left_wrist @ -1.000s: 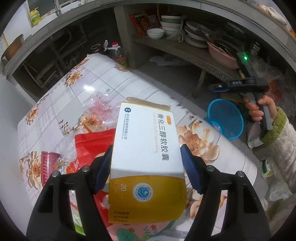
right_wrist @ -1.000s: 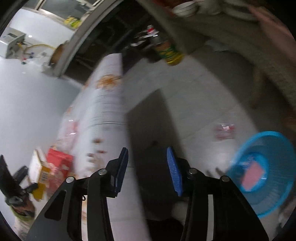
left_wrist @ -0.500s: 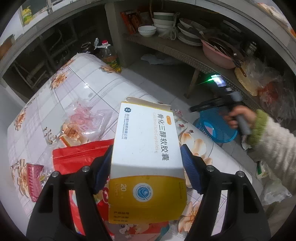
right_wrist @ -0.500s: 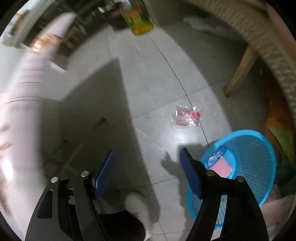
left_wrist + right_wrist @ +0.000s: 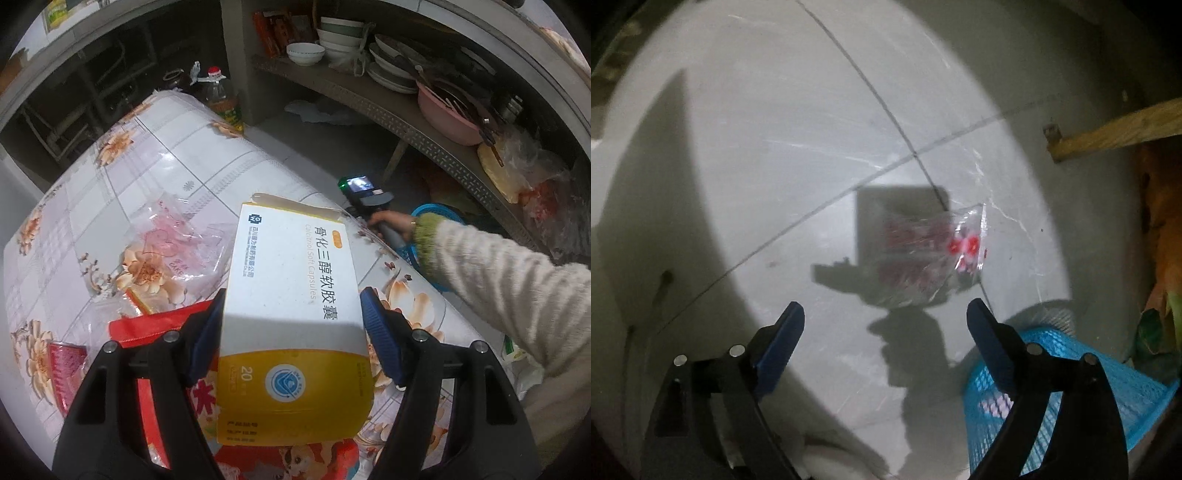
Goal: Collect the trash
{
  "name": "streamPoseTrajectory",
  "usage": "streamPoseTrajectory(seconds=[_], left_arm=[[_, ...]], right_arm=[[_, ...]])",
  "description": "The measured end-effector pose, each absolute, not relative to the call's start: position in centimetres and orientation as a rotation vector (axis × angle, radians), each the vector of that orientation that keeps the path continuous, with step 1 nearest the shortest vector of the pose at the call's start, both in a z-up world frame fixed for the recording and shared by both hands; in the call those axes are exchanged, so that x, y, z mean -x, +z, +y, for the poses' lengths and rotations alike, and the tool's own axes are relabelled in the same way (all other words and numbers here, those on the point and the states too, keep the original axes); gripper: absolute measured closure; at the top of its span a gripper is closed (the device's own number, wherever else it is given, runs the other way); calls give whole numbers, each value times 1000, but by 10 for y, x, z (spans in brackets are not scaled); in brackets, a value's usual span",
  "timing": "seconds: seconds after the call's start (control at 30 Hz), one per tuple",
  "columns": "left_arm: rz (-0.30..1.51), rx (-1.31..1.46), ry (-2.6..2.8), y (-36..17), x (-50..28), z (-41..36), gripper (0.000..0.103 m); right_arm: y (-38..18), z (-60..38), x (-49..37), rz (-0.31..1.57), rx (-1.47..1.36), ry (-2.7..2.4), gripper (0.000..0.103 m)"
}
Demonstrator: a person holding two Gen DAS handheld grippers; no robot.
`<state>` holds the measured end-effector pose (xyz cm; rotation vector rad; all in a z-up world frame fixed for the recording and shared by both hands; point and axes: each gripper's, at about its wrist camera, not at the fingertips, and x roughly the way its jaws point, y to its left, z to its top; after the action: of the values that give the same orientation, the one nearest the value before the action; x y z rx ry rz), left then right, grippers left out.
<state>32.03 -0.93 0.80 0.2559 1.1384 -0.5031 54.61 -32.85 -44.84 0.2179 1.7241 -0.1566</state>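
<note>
My left gripper [image 5: 291, 328] is shut on a white and yellow medicine box [image 5: 291, 306] and holds it above the flowered table [image 5: 155, 155]. On the table under it lie a red packet [image 5: 147, 328], a clear pink wrapper [image 5: 170, 236] and a small red wrapper [image 5: 66, 369]. My right gripper [image 5: 886, 328] is open and empty, pointing down at the grey floor. A clear wrapper with red print [image 5: 934, 254] lies on the floor just beyond its fingertips. A blue mesh basket [image 5: 1089, 387] stands at its right, also seen past the table edge [image 5: 432, 214].
A low shelf [image 5: 406, 110] with bowls, plates and a pink basin runs along the back right. An oil bottle [image 5: 221, 99] stands on the floor behind the table. A wooden leg [image 5: 1115, 133] crosses the floor at upper right. Bags lie right of the basket.
My right gripper has swung down off the table side toward the floor and come close over the clear wrapper. My left gripper keeps holding the box over the table.
</note>
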Motion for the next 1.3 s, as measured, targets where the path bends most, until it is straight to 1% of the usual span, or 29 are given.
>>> streamPoseTrajectory(seconds=[0.07,0.2,0.47,0.53,0.57,0.6,0.63,0.67,0.73,0.83,0.93,1.07,1.2,1.3], left_arm=[[1151,-248,-519,2,-325,-10,35],[1161,-250,-538,-6,-329,-12,36],[1170,-233,-560,-16,-335,-10,35],[1173,-225,-560,-17,-336,-10,35],[1173,-225,-559,-18,-336,-10,35],[1172,-224,-561,-19,-336,-10,36],[1174,-221,-562,-19,-336,-10,35],[1174,-220,-561,-19,-336,-9,35],[1170,-208,-562,-18,-336,-8,36],[1164,-195,-557,-17,-334,-4,35],[1157,-190,-555,-14,-331,-2,35],[1129,-181,-541,-7,-323,3,36],[1110,-166,-519,-2,-308,8,35],[1099,-156,-516,1,-296,9,36]], right_arm=[[-473,-337,-550,1746,-241,-195,16],[-504,-343,-555,1768,-282,-217,16],[-534,-347,-553,1770,-325,-200,17],[-537,-348,-552,1768,-333,-205,29],[-537,-350,-551,1766,-354,-205,32],[-538,-351,-550,1765,-371,-207,42],[-538,-352,-548,1767,-385,-210,54],[-538,-353,-547,1768,-401,-217,59],[-537,-353,-545,1769,-413,-218,79],[-531,-353,-540,1751,-397,-232,89],[-516,-345,-538,1736,-368,-220,95],[-471,-334,-531,1680,-373,-167,97],[-398,-329,-504,1595,-448,-60,97],[-327,-335,-471,1495,-450,18,97]])
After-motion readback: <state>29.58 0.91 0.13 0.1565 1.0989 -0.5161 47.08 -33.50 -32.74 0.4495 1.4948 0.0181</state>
